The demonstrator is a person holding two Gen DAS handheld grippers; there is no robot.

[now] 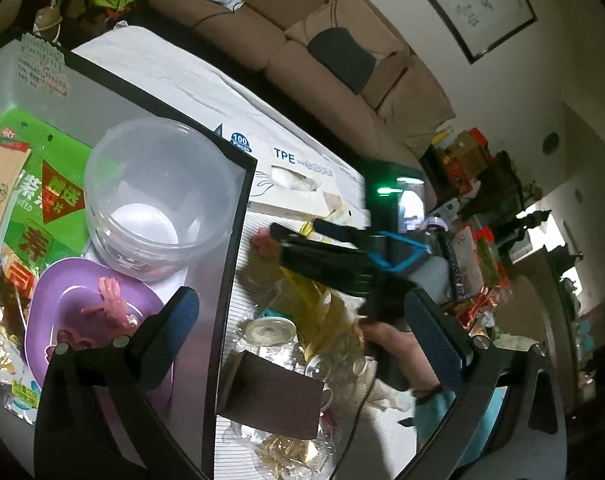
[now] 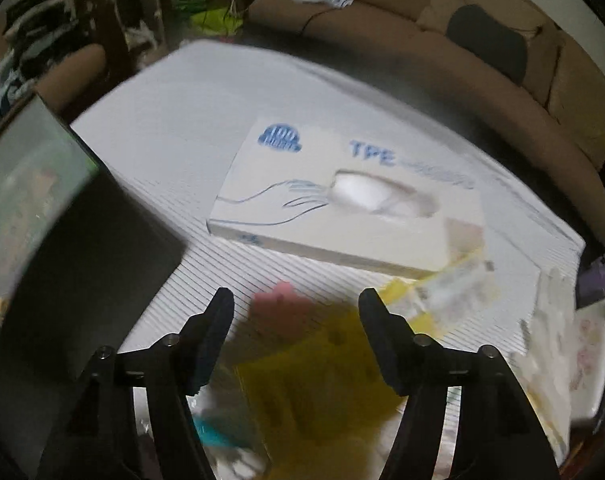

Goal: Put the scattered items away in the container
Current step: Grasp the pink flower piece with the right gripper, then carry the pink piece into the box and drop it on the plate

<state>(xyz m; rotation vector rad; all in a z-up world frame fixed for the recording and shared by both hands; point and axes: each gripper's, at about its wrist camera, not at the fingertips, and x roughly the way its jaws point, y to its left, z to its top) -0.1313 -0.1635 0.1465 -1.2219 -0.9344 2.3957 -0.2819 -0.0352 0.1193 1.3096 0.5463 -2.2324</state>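
My right tongs (image 2: 296,338) stand open and empty above a yellow packet (image 2: 314,364) and pink piece (image 2: 276,300) on the bench (image 2: 162,120). My left tongs (image 1: 302,336) gape wide, empty, straddling the container (image 1: 232,264) wall.

Pink item (image 2: 276,300), ahead between the right fingers: smeared, kind unreadable. Yellow packaging (image 2: 314,376) under the fingers: blurred, print illegible. Container (image 2: 82,240) off the left finger: blurred, cut by frame edge. Glove box (image 2: 342,208) beyond: lettering partly smeared.
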